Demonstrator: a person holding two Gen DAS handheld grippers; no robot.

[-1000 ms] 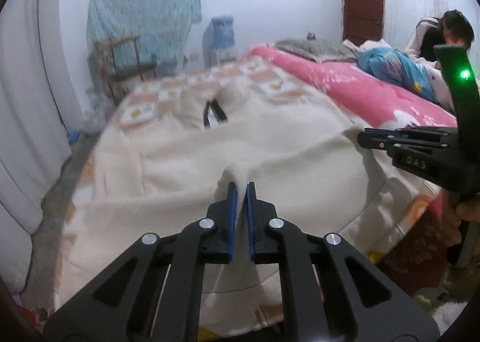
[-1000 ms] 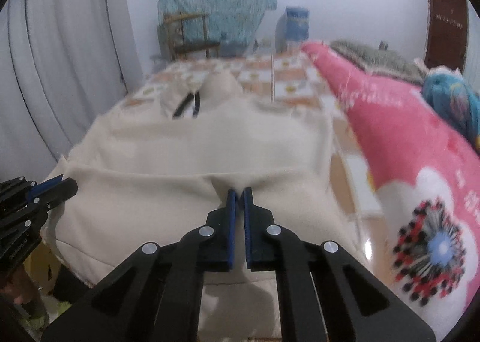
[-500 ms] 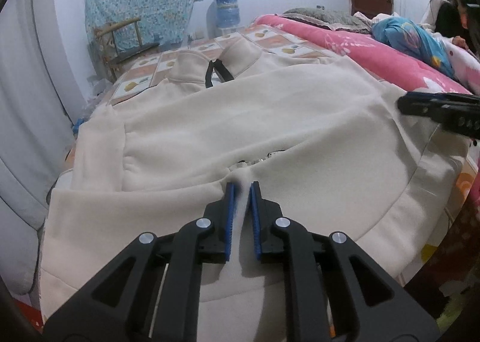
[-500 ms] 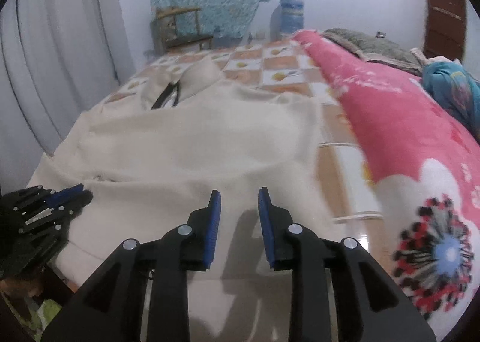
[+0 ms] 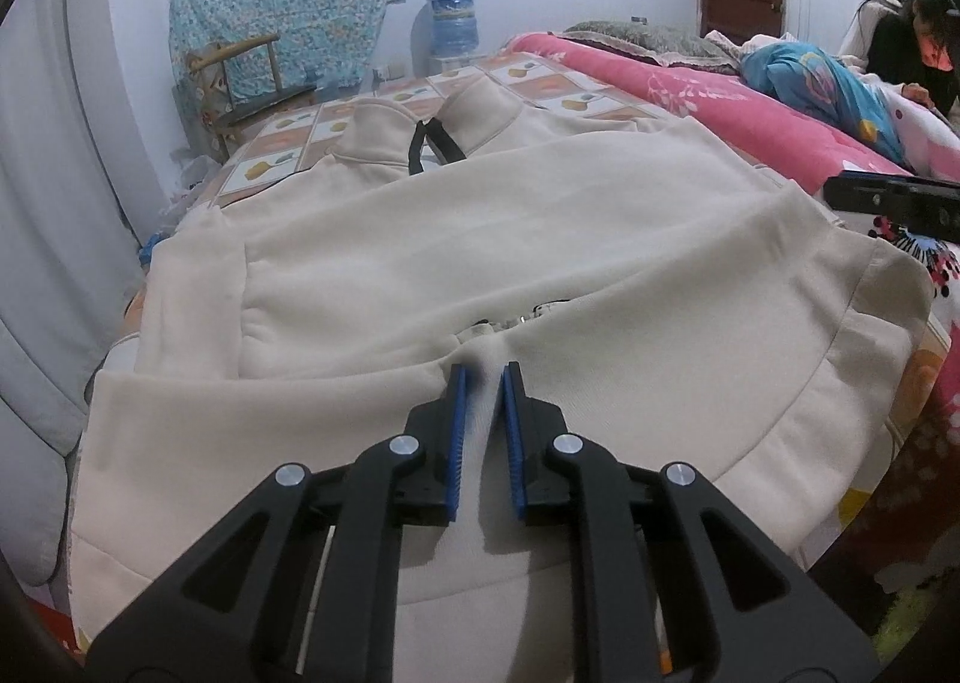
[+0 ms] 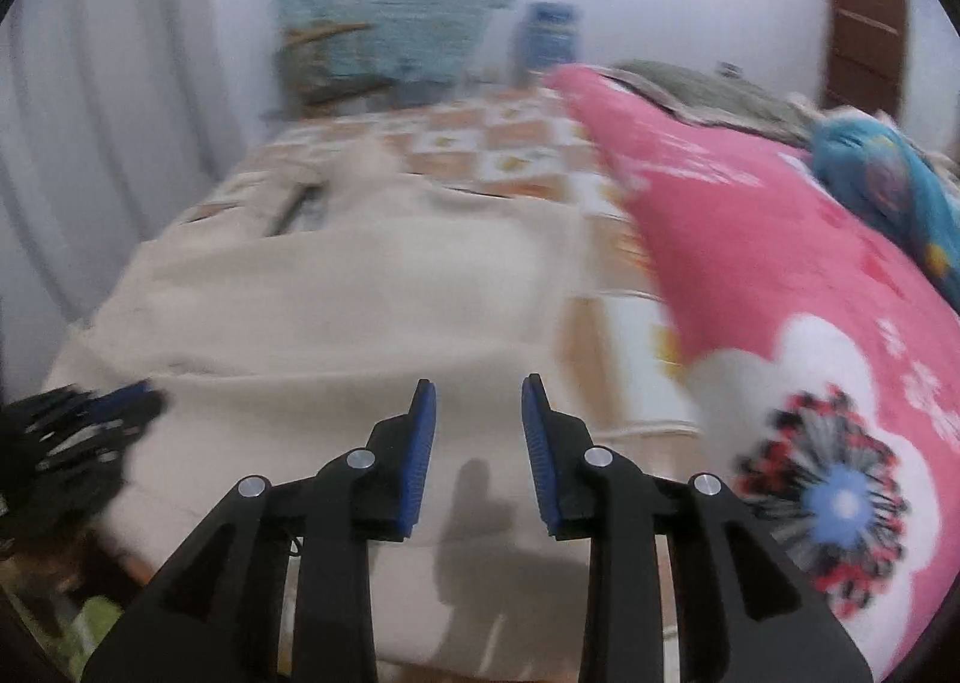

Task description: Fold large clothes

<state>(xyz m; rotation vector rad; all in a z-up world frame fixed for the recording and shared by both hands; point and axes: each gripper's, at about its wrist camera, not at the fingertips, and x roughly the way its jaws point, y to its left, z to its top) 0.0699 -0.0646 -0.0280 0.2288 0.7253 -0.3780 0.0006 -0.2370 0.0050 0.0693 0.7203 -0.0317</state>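
Bedding first: pink floral blanket (image 6: 750, 275) fills the right half of the right wrist view, and a checkered sheet (image 5: 288, 143) shows at upper left of the left wrist view, beyond the garment.

Cream sweatshirt (image 5: 480, 239) lies spread across the middle of both views, collar with a black cord toward the top centre, hem nearest the cameras. Its lower part is folded up over the body; the folded edge runs left to right through the middle of the left wrist view, with a small pucker just ahead of the fingertips. The right wrist view is blurred, so detail there is poor.

Left gripper (image 5: 483, 383), bottom centre: jaws have just been opening and stand narrowly apart. A ridge of cream cloth rises between them, but the pads do not appear to press it.

Right gripper (image 6: 478, 392), bottom centre of its own view: jaws have also just been opening, clearly spread, nothing between them, cloth lying flat below. Its dark body also shows at the right edge of the left wrist view.

Step in hand, as judged: letting go after the first fold, hem laid up over the body.

Next move likely calls for backing both grippers off without dragging the fold, then re-gripping at a side edge or sleeve. The pucker may need smoothing first.
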